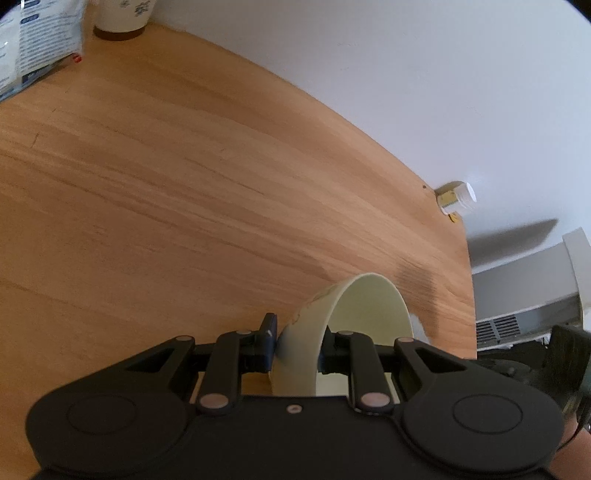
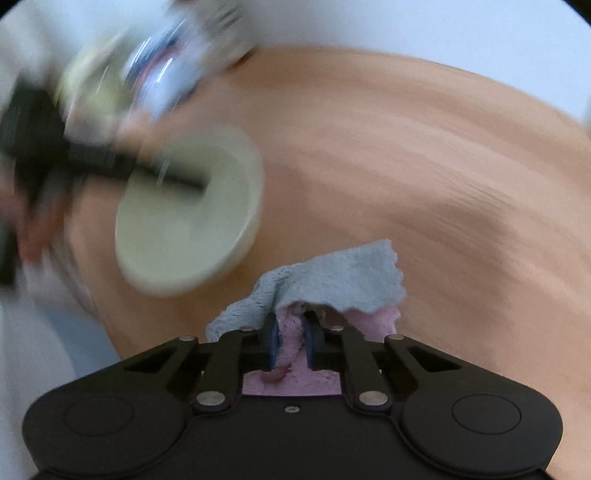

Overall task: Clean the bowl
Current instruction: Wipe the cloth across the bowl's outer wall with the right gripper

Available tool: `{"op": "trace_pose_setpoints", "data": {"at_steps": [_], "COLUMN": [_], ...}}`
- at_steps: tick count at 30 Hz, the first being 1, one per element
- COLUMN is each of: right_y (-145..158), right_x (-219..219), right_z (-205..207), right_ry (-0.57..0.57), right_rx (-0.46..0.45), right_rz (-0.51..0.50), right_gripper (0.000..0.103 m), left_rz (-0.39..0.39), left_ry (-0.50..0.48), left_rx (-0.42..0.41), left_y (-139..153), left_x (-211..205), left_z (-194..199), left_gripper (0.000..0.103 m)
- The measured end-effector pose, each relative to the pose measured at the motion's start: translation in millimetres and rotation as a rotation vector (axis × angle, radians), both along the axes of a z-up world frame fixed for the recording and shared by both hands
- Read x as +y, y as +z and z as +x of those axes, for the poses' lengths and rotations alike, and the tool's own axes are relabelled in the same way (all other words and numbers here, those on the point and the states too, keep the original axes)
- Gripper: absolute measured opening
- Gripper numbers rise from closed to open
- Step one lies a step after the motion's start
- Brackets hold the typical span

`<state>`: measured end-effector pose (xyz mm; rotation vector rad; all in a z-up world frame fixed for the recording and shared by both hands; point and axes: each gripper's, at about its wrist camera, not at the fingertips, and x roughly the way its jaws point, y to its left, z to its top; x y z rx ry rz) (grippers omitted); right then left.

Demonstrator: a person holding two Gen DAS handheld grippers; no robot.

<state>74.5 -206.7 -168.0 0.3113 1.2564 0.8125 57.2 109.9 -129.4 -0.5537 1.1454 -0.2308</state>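
Observation:
A pale cream bowl (image 1: 354,314) stands tilted on its edge between my left gripper's (image 1: 297,341) fingers, which are shut on its rim above the wooden table (image 1: 184,184). In the blurred right wrist view the same bowl (image 2: 192,218) appears at the left, its inside facing me, with the left gripper (image 2: 74,155) clamped on its rim. My right gripper (image 2: 291,339) is shut on a folded cloth (image 2: 332,280), grey-blue on one side and pink on the other, held low over the table to the right of the bowl and apart from it.
A white flowered cup (image 1: 122,16) and a printed packet (image 1: 33,40) stand at the table's far left corner. A small white-capped bottle (image 1: 456,197) sits at the table's far right edge by the white wall. A grey appliance (image 1: 528,295) is beyond the right edge.

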Motion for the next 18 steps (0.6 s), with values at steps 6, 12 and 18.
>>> {"op": "trace_pose_setpoints", "data": {"at_steps": [6, 12, 18], "right_y": [-14.2, -38.8, -39.0], "right_x": [-48.8, -46.9, -37.1], "right_z": [25.0, 19.2, 14.8], "right_ry": [-0.432, -0.556, -0.545], "right_rx": [0.256, 0.42, 0.469], "right_rz": [0.317, 0.488, 0.524], "right_gripper": [0.015, 0.014, 0.014], "left_rz": [-0.048, -0.076, -0.07], "left_ry": [0.002, -0.036, -0.085], "left_rx": [-0.025, -0.042, -0.054], "left_y": [4.0, 7.0, 12.1], "left_x": [1.6, -0.2, -4.7], "left_z": [0.5, 2.1, 3.6], "left_gripper": [0.019, 0.019, 0.019]}}
